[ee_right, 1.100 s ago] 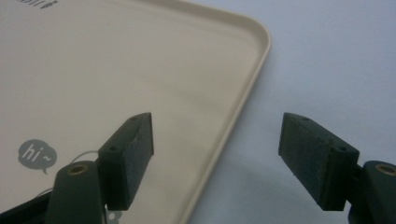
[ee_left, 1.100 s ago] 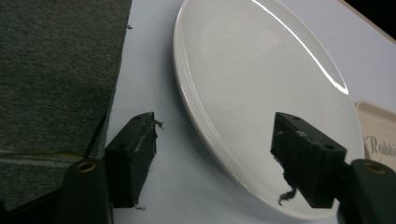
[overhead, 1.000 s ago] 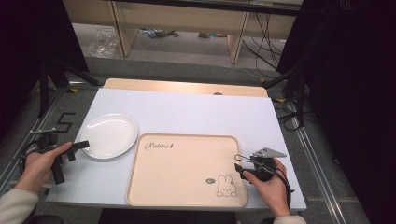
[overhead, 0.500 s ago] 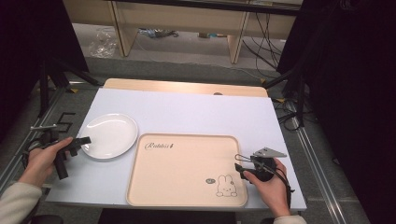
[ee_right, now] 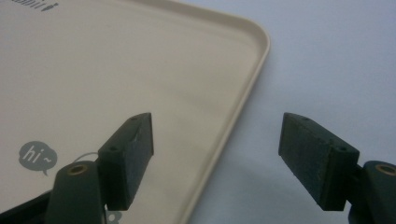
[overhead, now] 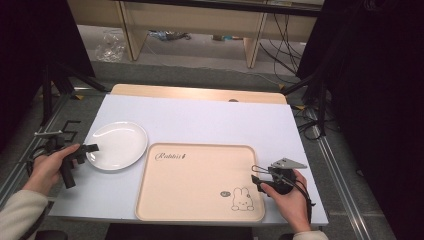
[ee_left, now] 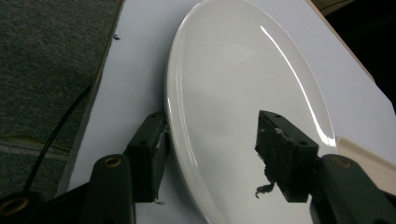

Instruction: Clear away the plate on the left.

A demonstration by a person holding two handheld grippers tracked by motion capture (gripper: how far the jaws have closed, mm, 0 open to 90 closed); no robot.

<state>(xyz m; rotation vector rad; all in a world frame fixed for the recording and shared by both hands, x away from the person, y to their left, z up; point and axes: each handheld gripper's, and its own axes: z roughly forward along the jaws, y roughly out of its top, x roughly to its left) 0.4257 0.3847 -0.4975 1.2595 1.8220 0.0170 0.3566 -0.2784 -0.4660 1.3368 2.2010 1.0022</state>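
Observation:
A white plate [overhead: 117, 145] lies on the left of the white table, empty. My left gripper [overhead: 82, 161] sits at its near-left rim. In the left gripper view the plate [ee_left: 243, 84] runs between the jaws of the left gripper [ee_left: 212, 149]: one pad lies against the outside of the rim, while the other hovers over the plate's inside with a gap. These jaws have just been closing. My right gripper [overhead: 260, 179] rests at the right edge of the beige rabbit-print tray [overhead: 195, 185]. In its own view the right gripper [ee_right: 217, 149] stands open astride the tray's rim [ee_right: 254, 60], touching nothing.
The tray holds nothing and lies just right of the plate. A wooden strip [overhead: 200, 93] borders the table's far edge. Black stand legs [overhead: 55, 90] are at the left, and cables [overhead: 310, 120] and dark drapes at the right. Shelving stands beyond.
The left gripper has edged in on the plate's rim and its jaws stand narrower than before. The right hand and gripper have not moved.

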